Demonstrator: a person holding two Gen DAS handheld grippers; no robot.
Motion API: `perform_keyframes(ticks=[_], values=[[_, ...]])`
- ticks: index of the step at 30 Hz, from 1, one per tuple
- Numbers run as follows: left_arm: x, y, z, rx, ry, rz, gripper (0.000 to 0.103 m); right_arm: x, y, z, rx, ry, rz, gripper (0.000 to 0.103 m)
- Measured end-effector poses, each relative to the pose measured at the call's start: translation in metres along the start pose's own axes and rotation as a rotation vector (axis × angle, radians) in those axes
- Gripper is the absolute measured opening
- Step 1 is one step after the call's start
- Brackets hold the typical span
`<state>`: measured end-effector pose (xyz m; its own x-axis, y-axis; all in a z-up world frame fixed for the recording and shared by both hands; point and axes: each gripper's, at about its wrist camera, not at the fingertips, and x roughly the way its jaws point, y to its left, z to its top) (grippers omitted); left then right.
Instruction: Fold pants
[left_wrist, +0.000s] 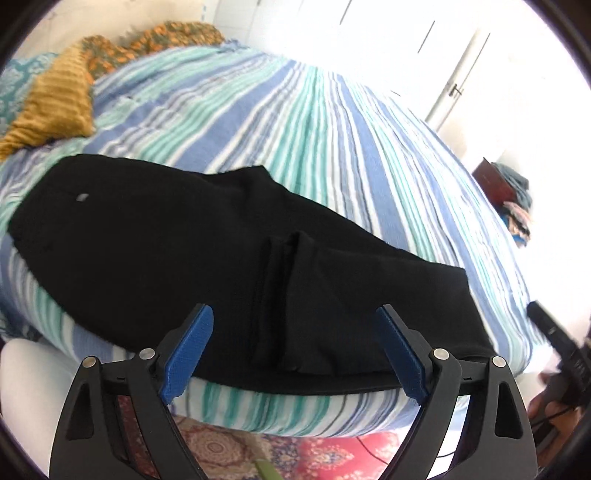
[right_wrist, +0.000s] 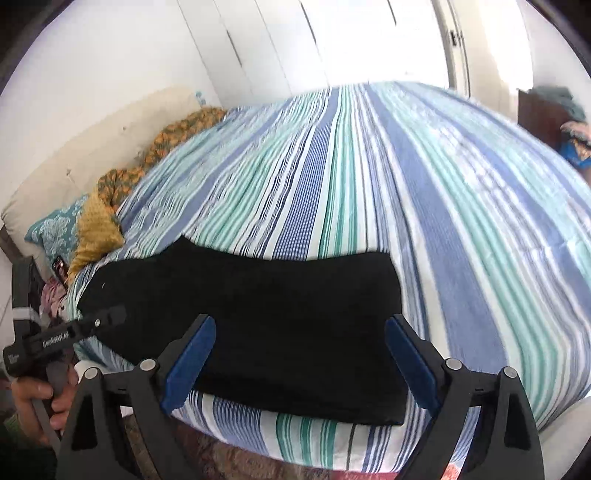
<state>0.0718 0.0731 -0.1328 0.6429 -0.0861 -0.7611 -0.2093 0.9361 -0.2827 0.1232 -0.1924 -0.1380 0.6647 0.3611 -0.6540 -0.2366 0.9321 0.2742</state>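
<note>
**Both grippers wide apart above folded pants**

Blue-padded left gripper (left_wrist: 293, 350) hangs with its jaws spread wide and nothing between them. Right gripper (right_wrist: 301, 360) is likewise spread and bare. Black pants (left_wrist: 177, 251) lie folded along the near edge of the striped bed (left_wrist: 314, 122), 1 crease bunched at mid-length.

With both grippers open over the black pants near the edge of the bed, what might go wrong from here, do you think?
1. The pants lie along the near edge of the bed; a tug could slide them onto the rug.
2. A raised crease sits between the left gripper pads; folding over it may set a lump.
3. The right gripper could pinch the striped sheet with the pants.
</note>
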Motion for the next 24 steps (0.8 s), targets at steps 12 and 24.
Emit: perform_keyframes(ticks=[12,24], values=[[-0.009,0.039,-0.022,-0.084,-0.028,0.151,0.090,-0.012,0.007,-0.019,-0.067,-0.043,-0.168,0.103],[-0.029,0.033,-0.029,-0.046,-0.056,0.206,0.090,-0.013,0.020,-0.026,-0.135,-0.081,-0.201,0.103]])
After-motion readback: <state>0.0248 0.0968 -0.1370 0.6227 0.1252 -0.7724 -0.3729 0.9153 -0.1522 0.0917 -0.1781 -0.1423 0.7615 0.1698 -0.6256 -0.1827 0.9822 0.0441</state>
